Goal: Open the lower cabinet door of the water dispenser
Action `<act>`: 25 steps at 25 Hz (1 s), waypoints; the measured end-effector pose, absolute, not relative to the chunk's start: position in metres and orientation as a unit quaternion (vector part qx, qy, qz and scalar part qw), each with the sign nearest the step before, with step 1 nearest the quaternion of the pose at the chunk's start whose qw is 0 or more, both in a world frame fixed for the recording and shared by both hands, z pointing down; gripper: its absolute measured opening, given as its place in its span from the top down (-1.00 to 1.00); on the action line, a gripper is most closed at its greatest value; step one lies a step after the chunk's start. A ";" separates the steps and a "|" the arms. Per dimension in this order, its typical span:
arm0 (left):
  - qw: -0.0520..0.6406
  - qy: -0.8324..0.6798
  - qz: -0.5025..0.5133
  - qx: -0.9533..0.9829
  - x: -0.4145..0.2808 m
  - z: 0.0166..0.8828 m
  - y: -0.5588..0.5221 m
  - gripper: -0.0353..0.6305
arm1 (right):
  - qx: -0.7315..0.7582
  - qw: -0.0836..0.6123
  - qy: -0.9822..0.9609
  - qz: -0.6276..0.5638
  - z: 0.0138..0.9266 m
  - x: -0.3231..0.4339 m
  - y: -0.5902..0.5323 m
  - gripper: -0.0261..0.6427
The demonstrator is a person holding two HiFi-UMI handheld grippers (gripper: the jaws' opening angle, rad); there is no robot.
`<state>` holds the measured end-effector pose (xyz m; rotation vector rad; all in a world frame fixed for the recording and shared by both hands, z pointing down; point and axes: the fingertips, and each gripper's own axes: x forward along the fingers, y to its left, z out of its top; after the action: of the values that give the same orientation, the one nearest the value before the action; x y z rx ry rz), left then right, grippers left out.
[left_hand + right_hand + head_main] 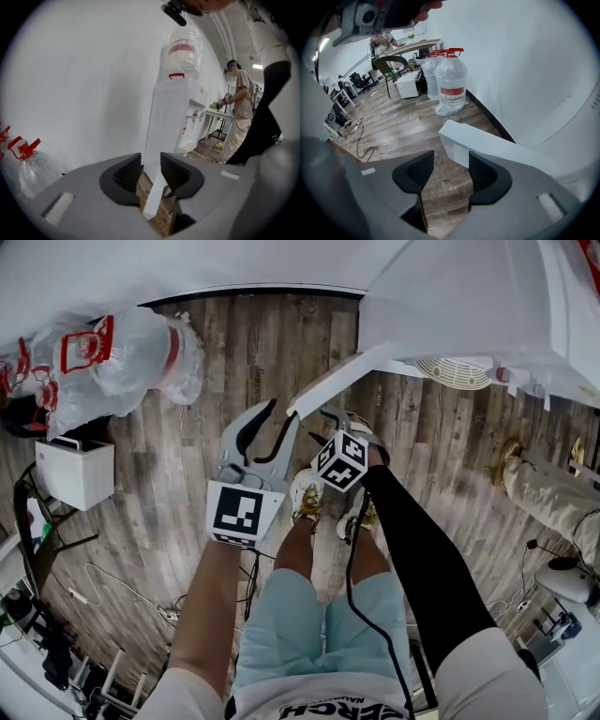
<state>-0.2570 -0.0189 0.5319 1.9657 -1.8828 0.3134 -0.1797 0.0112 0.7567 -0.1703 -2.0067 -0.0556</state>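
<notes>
White door (347,381) standing ajar off dispenser (168,117). Left gripper (151,169) gaping, door edge lying between pads (129,173), unpinched; right gripper (451,171) gaping too, door end just ahead. Best: swinging edge outward along hinge arc, slowly.

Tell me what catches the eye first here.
The white lower cabinet door of the water dispenser stands swung open, its free edge showing between the parted jaws of the left tool. The right tool, also open, sits just beside that edge. Large water bottles stand against the wall.
</notes>
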 end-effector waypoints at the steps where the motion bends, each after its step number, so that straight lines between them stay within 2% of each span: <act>1: 0.200 -0.672 0.110 0.705 -0.254 0.529 -0.020 0.46 | -0.063 0.531 -0.845 -0.019 0.752 -0.177 0.009 0.29; 9: 0.175 -0.644 0.114 0.736 -0.205 0.506 -0.038 0.46 | 0.033 0.489 -0.871 0.018 0.700 -0.132 -0.023 0.29; 25: 0.150 -0.598 0.127 0.777 -0.068 0.433 -0.067 0.44 | 0.230 0.370 -0.897 0.079 0.549 0.014 -0.102 0.29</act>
<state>-0.0680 -0.0669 0.4330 2.2340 -1.7174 0.3646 0.0141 -0.1023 0.5493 0.5890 -2.3010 0.2034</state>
